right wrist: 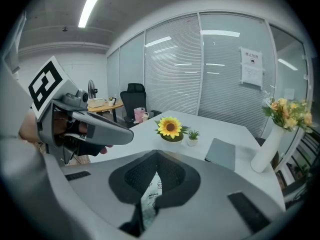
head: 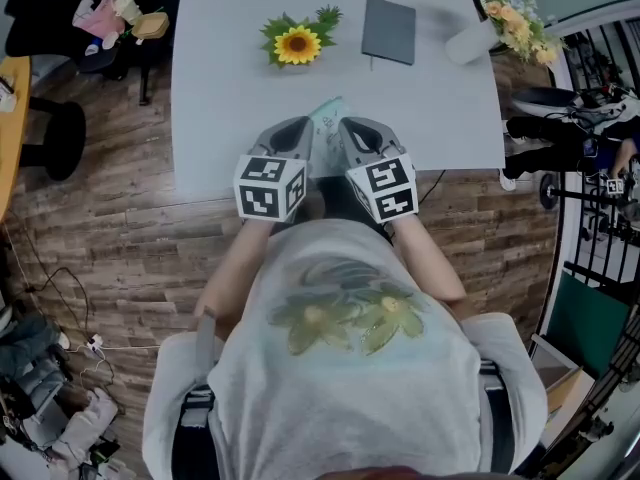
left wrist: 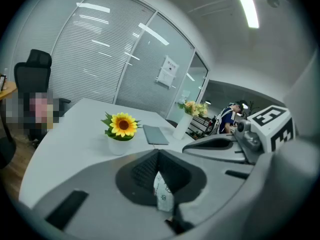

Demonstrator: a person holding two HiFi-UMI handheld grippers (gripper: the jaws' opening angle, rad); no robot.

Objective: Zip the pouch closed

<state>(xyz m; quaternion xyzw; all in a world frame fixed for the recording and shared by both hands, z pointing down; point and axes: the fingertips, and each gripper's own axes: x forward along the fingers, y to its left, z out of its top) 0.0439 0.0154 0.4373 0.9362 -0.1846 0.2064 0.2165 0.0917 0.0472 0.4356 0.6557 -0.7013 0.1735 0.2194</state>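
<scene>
While left tool and right tool clamp it, pouch looks thin, pale, printed; pads dark, ribbed.

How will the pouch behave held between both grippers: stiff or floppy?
Probably floppy: the pouch is thin, pinched flat inside the left gripper and right gripper. Likely light: two small pinches seem to carry it. Smooth-looking surface, so it may slip.

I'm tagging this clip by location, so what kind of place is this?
Most likely an office meeting room: glass walls with blinds, a black office chair, and a long white table under a ceiling strip light.
</scene>
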